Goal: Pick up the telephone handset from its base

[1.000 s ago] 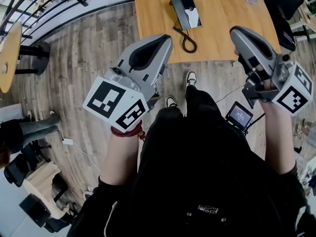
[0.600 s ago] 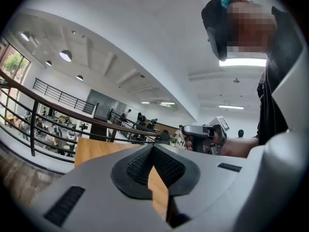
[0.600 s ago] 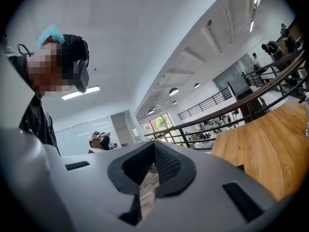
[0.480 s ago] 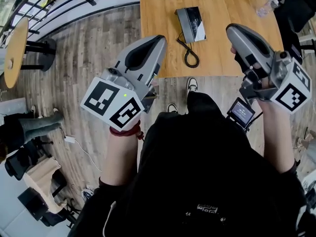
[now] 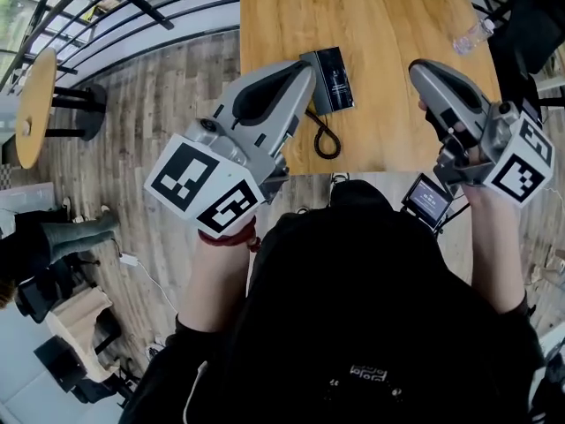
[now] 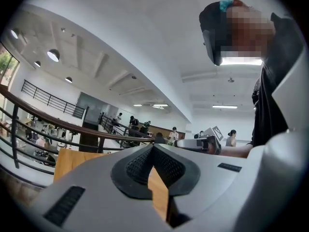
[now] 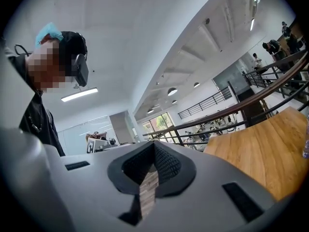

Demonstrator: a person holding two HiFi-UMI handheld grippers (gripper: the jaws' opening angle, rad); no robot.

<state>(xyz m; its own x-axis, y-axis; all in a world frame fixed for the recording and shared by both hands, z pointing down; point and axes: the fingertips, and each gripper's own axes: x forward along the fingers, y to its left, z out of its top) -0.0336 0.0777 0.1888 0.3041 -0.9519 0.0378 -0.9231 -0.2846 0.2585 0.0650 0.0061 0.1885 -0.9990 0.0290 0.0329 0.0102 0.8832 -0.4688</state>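
The phone (image 5: pixel 334 79) is sitting on the wooden worktop (image 5: pixel 397 25) near its front edge, and its coiled cord (image 5: pixel 325 140) is looping down toward that edge. The handset (image 5: pixel 312 95) seems to be the strip lying along the phone's left side, resting on the base and partly hidden behind the nose of the left gripper (image 5: pixel 302 73). The person is holding both grippers out level in front of the body. The left one is overlapping the phone in the head view, and the right gripper (image 5: pixel 424 69) is hanging over the worktop well to the phone's right. Neither is touching anything. Both gripper views are looking out across the room rather than down at the phone, and in each the jaws are pressed together with nothing between them, so they will need opening before any grasp. A bottle (image 5: pixel 472 35) is lying far off at the worktop's right side, clear of the work. The handset is probably light, stiff, smooth plastic that could slip under a loose pinch. The best hold is likely across its narrow middle, between the two thicker ends, with the jaws coming down from above. The cord will be pulling back as the handset is rising, and it may drag the light base along.
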